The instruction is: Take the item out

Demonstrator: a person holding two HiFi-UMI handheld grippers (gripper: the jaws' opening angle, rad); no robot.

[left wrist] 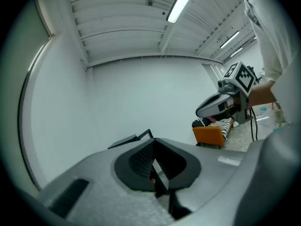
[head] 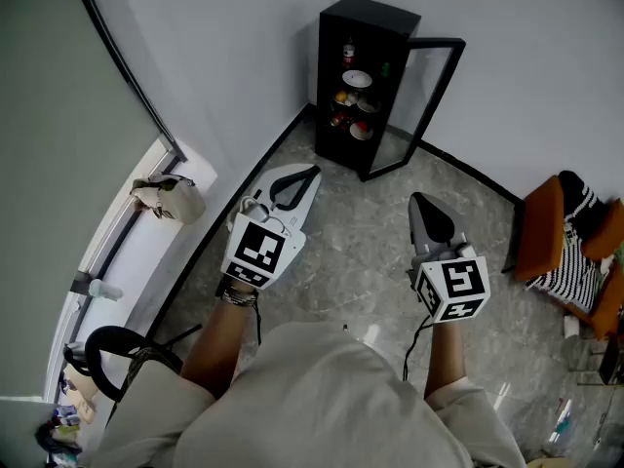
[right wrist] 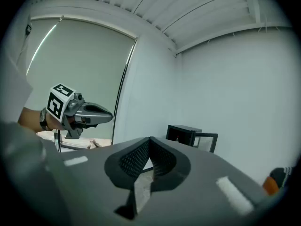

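A black cabinet point(head: 366, 86) stands against the far wall with its glass door point(head: 429, 96) swung open to the right. Its shelves hold a bottle point(head: 348, 52), a white plate point(head: 357, 79), fruit point(head: 341, 97) and a red dish point(head: 361, 130). My left gripper point(head: 307, 172) is shut and empty, held above the floor short of the cabinet's left side. My right gripper point(head: 417, 198) is also shut and empty, a little nearer to me and to the right. In the right gripper view the cabinet point(right wrist: 186, 134) shows beyond the closed tips point(right wrist: 150, 138), with the left gripper point(right wrist: 106, 117) at the left.
An orange chair point(head: 546, 227) with a striped cloth stands at the right wall. A beige bag point(head: 168, 198) lies on the window ledge at the left. A black round chair point(head: 112, 354) is at the lower left. Grey marble floor lies between me and the cabinet.
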